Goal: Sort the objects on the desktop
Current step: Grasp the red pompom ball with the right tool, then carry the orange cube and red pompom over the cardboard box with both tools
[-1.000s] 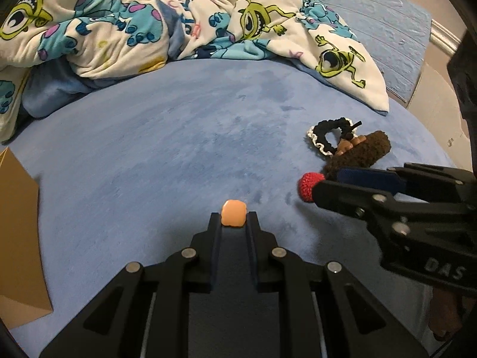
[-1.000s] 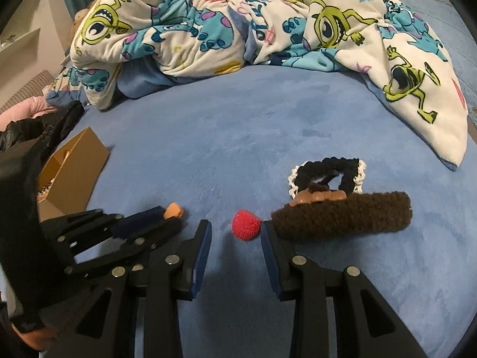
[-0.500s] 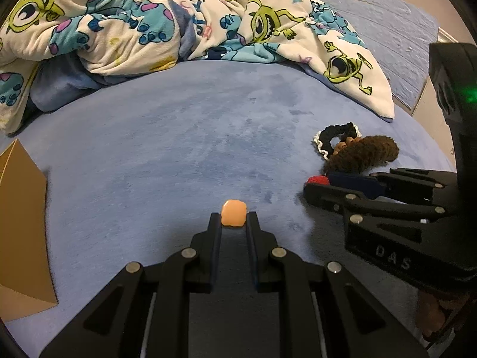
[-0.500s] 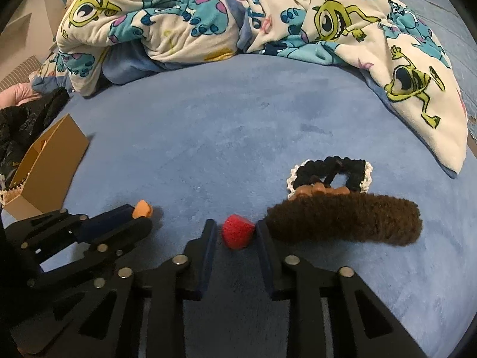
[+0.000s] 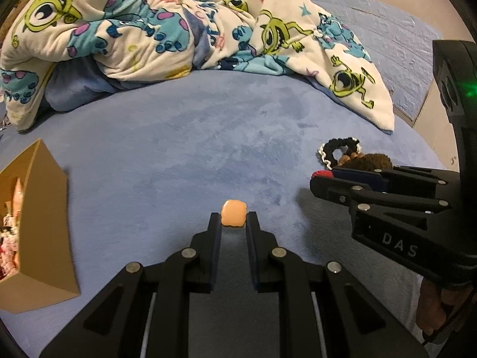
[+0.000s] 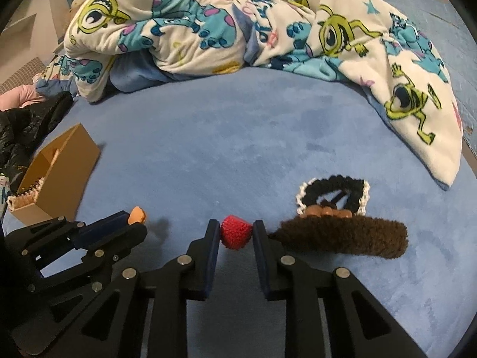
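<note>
My left gripper [image 5: 233, 219] is shut on a small orange piece [image 5: 233, 217] and holds it above the blue bed cover; it also shows in the right wrist view [image 6: 136, 215]. My right gripper [image 6: 236, 232] is shut on a small red knitted piece [image 6: 235, 235], whose edge shows in the left wrist view [image 5: 321, 174]. Right beside it lie a fuzzy brown hair clip [image 6: 342, 237] and a black scrunchie with white trim [image 6: 334, 194]. An open brown cardboard box [image 5: 38, 232] with small items inside stands at the left [image 6: 56, 173].
A crumpled monster-print blanket [image 5: 190, 29] covers the back of the blue bed [image 5: 193, 149]. Dark clothing [image 6: 26, 128] lies off the bed's left edge. The bed's right edge drops off past the blanket.
My right gripper has closed on the red knitted piece, which lay between open fingers before. My left gripper still holds the orange piece and has shifted towards the box, which shows more.
</note>
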`<action>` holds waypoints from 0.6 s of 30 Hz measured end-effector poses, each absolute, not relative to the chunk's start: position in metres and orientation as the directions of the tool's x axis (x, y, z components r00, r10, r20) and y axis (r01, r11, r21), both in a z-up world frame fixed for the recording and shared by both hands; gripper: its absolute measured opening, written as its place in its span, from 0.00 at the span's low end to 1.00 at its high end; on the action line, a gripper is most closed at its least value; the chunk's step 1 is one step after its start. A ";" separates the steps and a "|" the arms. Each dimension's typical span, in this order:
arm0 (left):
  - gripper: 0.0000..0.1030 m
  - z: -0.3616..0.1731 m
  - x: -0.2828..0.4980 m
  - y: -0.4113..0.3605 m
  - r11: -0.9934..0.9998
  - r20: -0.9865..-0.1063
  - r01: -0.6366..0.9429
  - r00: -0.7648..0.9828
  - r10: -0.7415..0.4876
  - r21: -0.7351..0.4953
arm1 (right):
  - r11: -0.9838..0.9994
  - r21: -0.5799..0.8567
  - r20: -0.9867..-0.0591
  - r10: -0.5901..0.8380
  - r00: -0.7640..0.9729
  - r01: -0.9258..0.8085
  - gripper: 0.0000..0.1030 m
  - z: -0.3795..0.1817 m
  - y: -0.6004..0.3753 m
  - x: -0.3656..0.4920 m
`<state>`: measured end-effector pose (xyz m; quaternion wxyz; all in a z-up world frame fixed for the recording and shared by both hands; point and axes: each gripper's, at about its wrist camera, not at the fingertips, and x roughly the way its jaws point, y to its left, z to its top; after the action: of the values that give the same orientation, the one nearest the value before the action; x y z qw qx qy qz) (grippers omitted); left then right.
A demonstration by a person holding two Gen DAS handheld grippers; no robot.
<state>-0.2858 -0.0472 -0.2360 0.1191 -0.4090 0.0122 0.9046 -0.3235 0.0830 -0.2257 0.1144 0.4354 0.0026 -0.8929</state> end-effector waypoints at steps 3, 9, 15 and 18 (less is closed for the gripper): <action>0.16 -0.227 -0.281 -0.055 -0.975 -0.736 -0.208 -0.649 0.196 -0.076 | -0.972 0.095 -0.769 -0.209 -0.604 0.217 0.22 -0.215 0.077 -0.318; 0.16 -0.209 -0.272 -0.070 -0.981 -0.721 -0.179 -0.671 0.173 -0.069 | -0.969 0.094 -0.759 -0.219 -0.614 0.229 0.22 -0.199 0.066 -0.309; 0.16 -0.192 -0.264 -0.079 -0.984 -0.706 -0.164 -0.690 0.160 -0.062 | -0.967 0.091 -0.746 -0.225 -0.626 0.238 0.22 -0.183 0.058 -0.303; 0.16 -0.184 -0.261 -0.082 -0.986 -0.698 -0.155 -0.699 0.152 -0.060 | -0.965 0.088 -0.736 -0.230 -0.636 0.247 0.22 -0.173 0.054 -0.299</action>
<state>-0.2606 -0.0818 -0.1838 0.0832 -0.3786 0.0018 0.9218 -0.2993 0.0537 -0.1734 0.1319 0.4055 0.0102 -0.9045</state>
